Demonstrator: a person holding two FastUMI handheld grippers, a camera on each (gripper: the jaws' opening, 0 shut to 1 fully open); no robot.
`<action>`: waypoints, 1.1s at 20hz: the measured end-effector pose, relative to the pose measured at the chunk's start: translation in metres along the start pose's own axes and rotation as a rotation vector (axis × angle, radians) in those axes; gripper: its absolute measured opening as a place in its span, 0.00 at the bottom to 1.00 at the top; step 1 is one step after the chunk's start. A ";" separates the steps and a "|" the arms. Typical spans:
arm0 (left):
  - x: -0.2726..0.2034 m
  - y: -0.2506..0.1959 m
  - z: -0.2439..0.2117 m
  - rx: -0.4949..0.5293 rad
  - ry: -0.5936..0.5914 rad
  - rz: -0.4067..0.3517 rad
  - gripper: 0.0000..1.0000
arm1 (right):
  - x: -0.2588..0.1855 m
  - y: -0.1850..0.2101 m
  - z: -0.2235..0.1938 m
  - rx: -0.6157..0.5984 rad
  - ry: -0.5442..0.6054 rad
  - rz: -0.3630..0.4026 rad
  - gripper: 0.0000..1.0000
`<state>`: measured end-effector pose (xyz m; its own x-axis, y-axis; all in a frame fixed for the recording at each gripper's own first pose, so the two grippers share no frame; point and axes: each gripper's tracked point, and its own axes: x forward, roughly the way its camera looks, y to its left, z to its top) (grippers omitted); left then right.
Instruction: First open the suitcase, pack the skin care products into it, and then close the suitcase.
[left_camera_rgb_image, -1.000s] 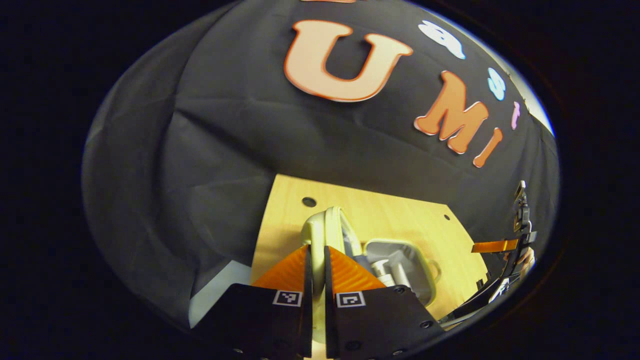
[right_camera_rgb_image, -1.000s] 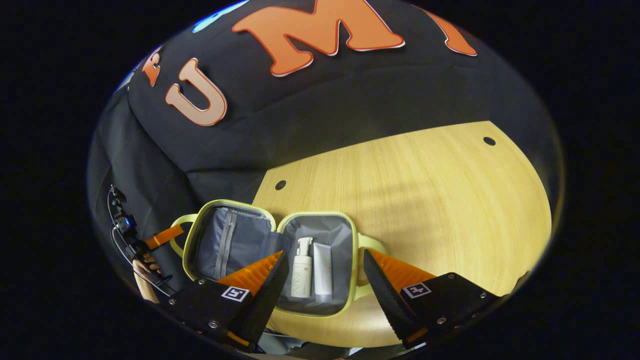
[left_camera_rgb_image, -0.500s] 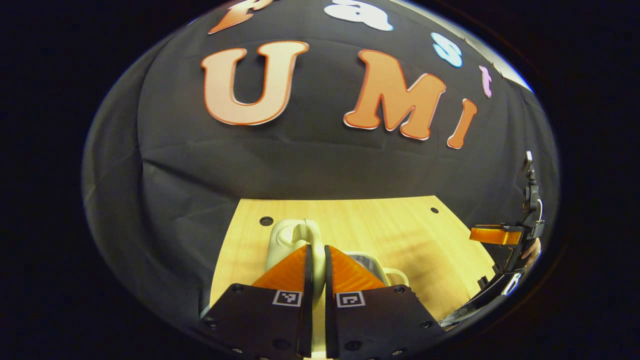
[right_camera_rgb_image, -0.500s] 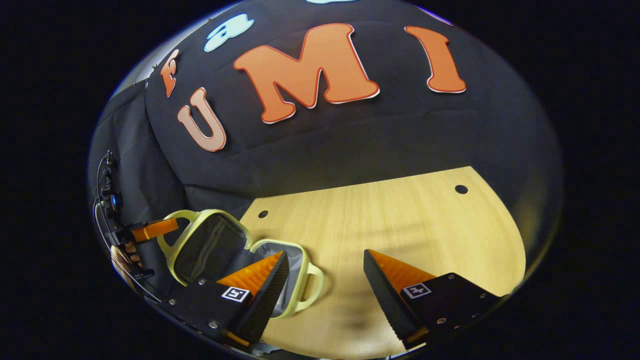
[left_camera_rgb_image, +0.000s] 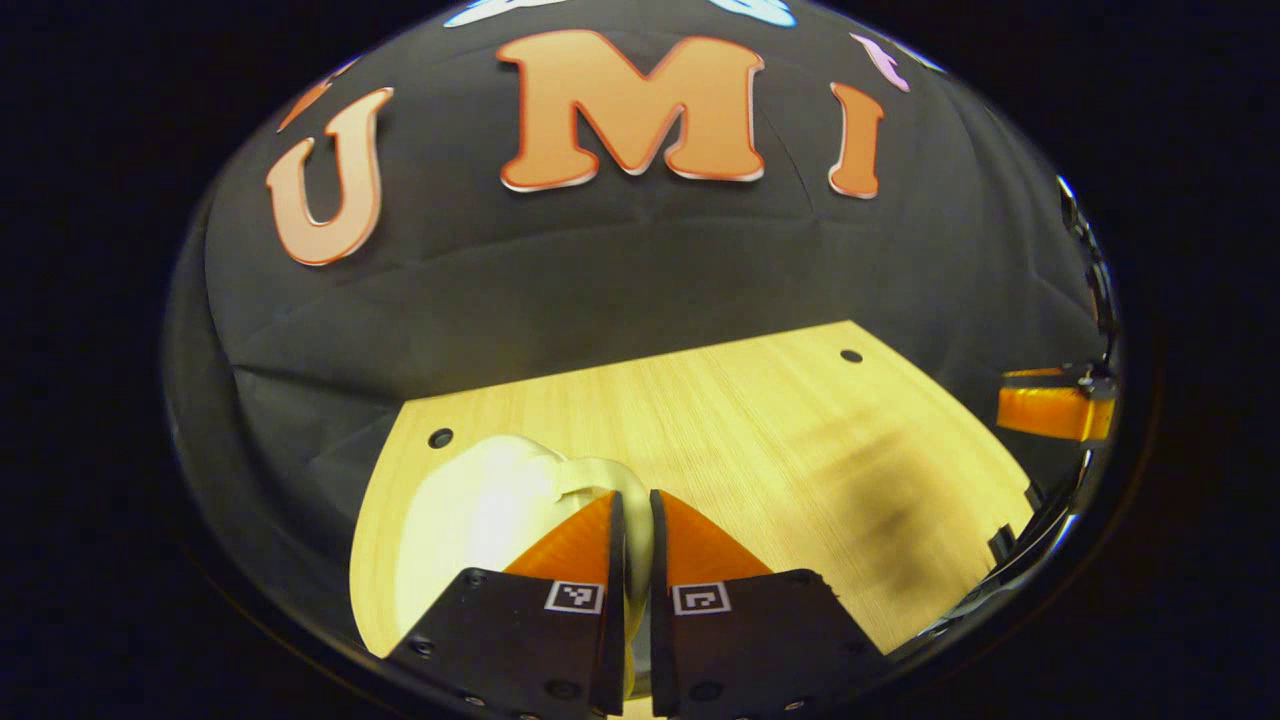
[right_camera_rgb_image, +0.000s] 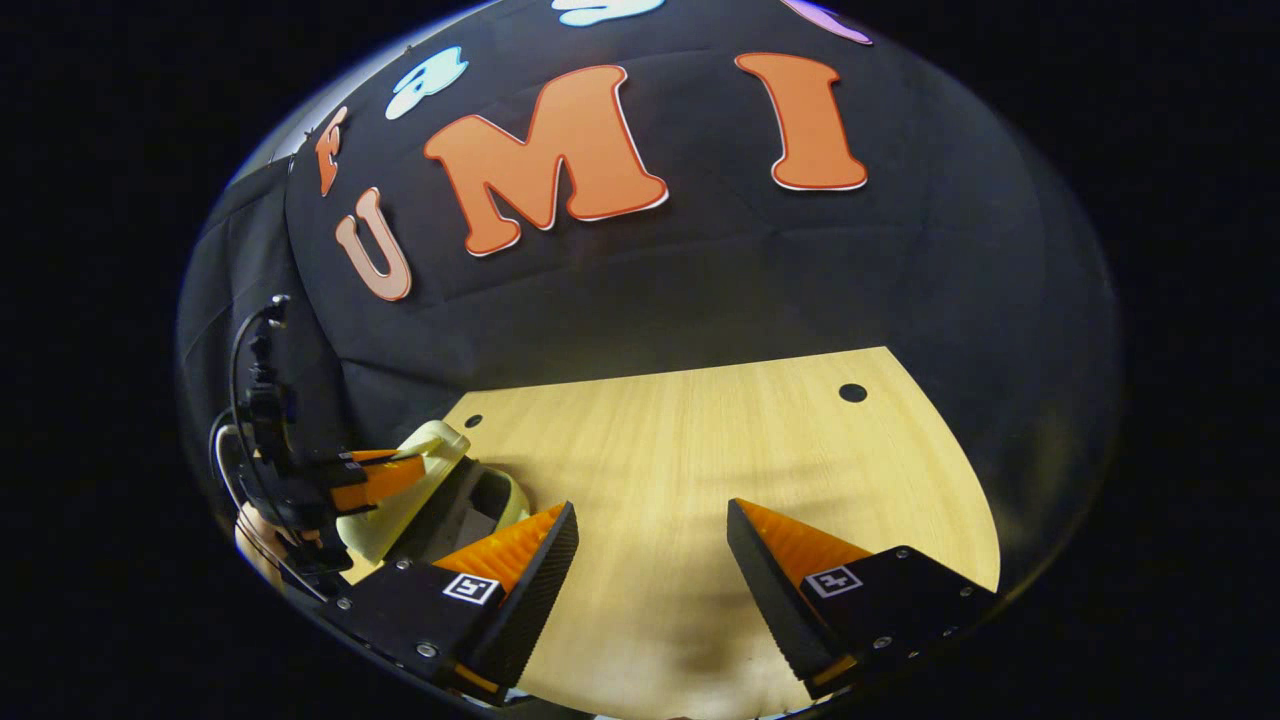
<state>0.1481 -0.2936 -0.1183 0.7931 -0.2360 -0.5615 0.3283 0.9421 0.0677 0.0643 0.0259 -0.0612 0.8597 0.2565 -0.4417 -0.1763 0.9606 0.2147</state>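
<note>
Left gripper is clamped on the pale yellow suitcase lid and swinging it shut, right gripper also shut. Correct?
Not quite: the right gripper is open, jaws wide apart over the bare wooden table, as the right gripper view shows. The left gripper is indeed clamped on the pale yellow suitcase lid.

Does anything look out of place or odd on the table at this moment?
Nothing is spilled or damaged. The suitcase is not fully shut: in the right gripper view its lid is tilted over the lower half with a dark gap between them. The left gripper is shut on the lid's handle. The right gripper is open above the wooden table.
</note>
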 end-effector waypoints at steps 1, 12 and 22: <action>0.014 -0.012 -0.007 0.011 0.016 0.009 0.11 | 0.001 -0.008 -0.005 -0.004 0.006 -0.008 0.95; 0.096 -0.069 -0.066 0.033 0.116 0.099 0.10 | 0.005 -0.047 -0.038 -0.002 0.052 -0.033 0.95; 0.057 -0.088 -0.034 0.018 0.061 0.021 0.96 | 0.011 -0.024 -0.025 0.013 0.063 -0.086 0.95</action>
<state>0.1471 -0.3821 -0.1847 0.7676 -0.2009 -0.6086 0.3214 0.9422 0.0943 0.0656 0.0078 -0.0930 0.8397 0.1798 -0.5124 -0.0966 0.9780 0.1848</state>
